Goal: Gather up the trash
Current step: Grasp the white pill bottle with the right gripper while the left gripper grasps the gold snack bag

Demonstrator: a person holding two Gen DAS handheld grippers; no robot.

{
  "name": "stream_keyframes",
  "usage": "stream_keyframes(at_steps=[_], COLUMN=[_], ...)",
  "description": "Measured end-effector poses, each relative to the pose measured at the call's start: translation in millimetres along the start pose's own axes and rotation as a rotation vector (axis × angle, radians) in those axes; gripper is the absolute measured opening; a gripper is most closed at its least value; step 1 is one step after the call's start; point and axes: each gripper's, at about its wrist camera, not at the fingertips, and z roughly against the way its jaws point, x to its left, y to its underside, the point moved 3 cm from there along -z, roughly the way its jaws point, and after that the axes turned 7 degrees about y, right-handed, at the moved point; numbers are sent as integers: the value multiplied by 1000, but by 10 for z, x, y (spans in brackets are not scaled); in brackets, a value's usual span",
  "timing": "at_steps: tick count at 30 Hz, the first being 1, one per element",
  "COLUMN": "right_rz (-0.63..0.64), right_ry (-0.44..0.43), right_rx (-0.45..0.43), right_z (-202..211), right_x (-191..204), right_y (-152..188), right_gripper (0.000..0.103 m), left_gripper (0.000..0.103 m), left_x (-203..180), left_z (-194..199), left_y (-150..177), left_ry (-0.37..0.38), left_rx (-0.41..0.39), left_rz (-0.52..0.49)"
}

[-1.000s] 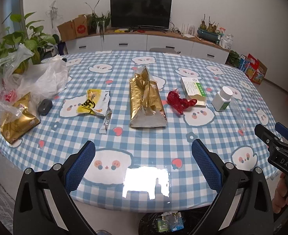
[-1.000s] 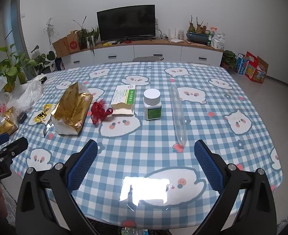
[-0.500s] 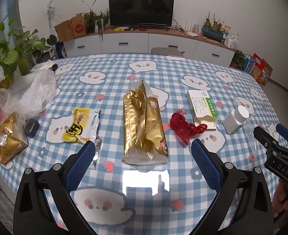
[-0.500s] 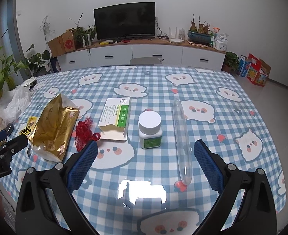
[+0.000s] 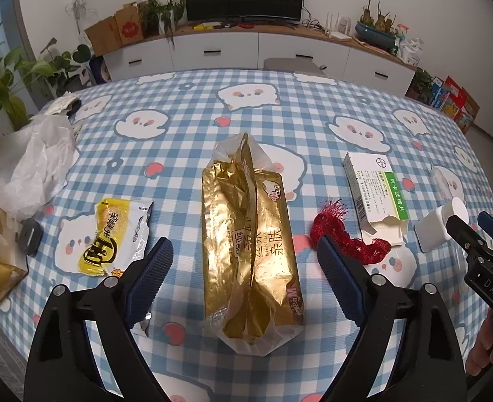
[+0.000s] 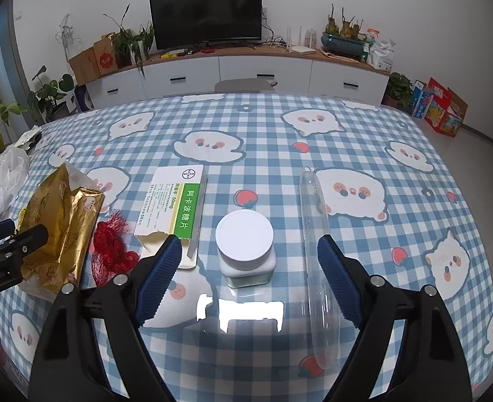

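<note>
Left hand-held gripper (image 5: pixel 243 264) is narrowing its still-wide jaws, which straddle the crinkled gold foil packet (image 5: pixel 250 244) lying on the blue-checked surface (image 5: pixel 193 134), pads not touching it. Right hand-held gripper (image 6: pixel 250 258), also closing, flanks the white-capped plastic bottle (image 6: pixel 245 248) standing upright, untouched, beside a green-and-white cardboard box (image 6: pixel 176 207).

Both grippers are angled downward, side by side; the jaws of the left gripper (image 5: pixel 244 269) and right gripper (image 6: pixel 250 266) are being closed, nothing gripped.
</note>
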Motion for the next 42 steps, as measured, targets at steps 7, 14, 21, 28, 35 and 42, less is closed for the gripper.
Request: stream_keyframes(at_steps=[7, 14, 21, 28, 35, 42], right_rz=[4, 26, 38, 47, 41, 33], right_ry=[0, -2, 12, 10, 7, 9], right_rx=[27, 44, 52, 50, 50, 40], right_z=[-161, -239, -299, -297, -289, -212], right_x=[34, 112, 115, 115, 109, 90], right_y=[-12, 3, 37, 27, 30, 32], right_gripper=[69, 56, 43, 41, 41, 41], left_gripper=[68, 45, 27, 2, 1, 1], left_x=[-16, -72, -109, -101, -129, -124], left_z=[-164, -288, -365, -387, -360, -248], left_y=[-13, 13, 68, 92, 89, 82], left_ry=[-1, -12, 6, -13, -23, -29], left_rx=[31, 59, 82, 82, 68, 43], left_rz=[1, -28, -47, -66, -84, -93])
